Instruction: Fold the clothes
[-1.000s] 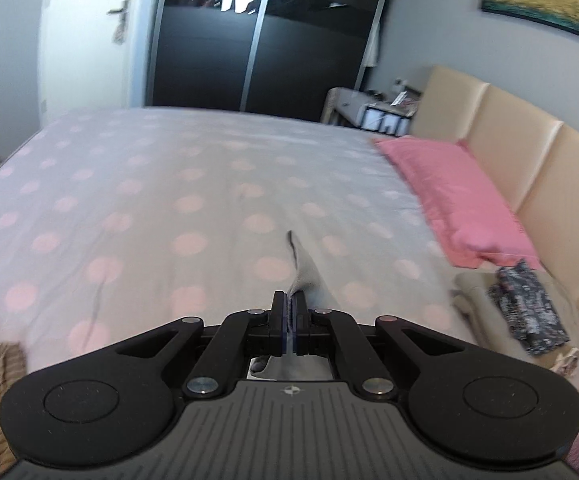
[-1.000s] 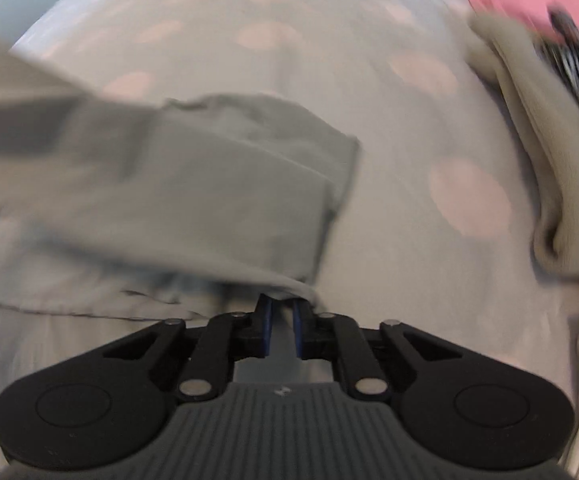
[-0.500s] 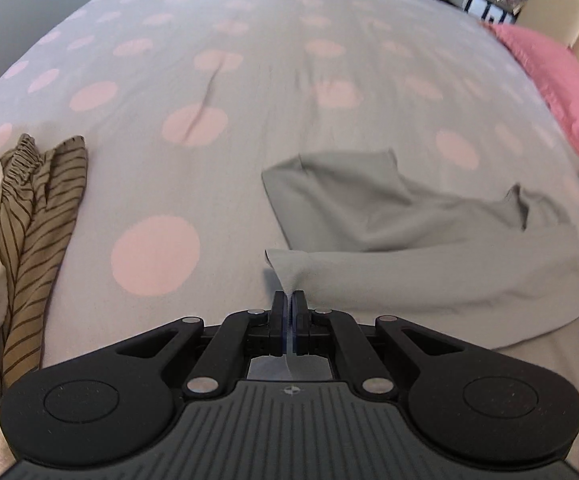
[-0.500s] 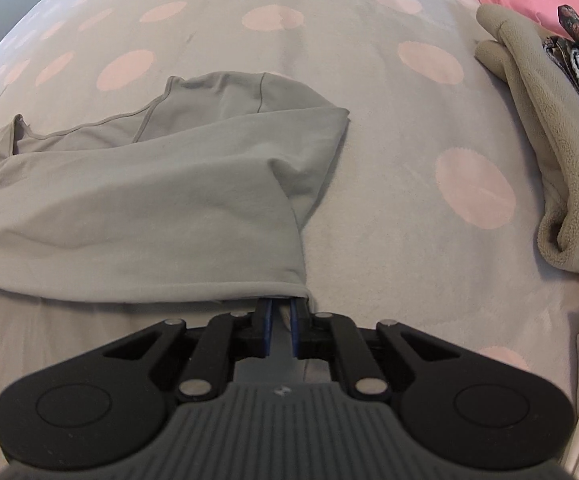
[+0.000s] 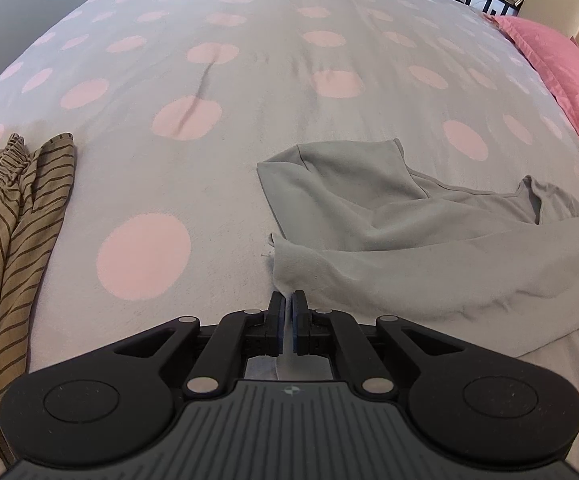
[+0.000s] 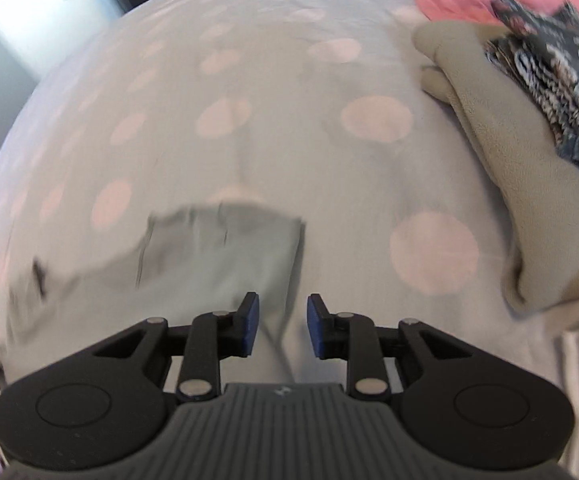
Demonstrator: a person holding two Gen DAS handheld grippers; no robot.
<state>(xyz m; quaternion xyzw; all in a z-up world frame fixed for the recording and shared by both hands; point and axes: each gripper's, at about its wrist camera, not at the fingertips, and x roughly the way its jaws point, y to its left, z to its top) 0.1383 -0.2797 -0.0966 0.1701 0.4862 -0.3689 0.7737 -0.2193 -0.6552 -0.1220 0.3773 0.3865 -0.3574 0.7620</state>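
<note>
Laying grey shirt flat on spotted bedspread. Left gripper pinching its near corner; right gripper just opening, pads clear of cloth. Advising: keeping hem taut, releasing left only once edges align.

Both my grippers look alike: left gripper, right gripper. Matte black linkage arms, silver pivot screws, round black discs either side, ribbed grey centre housing with small logo, blue pads.
</note>
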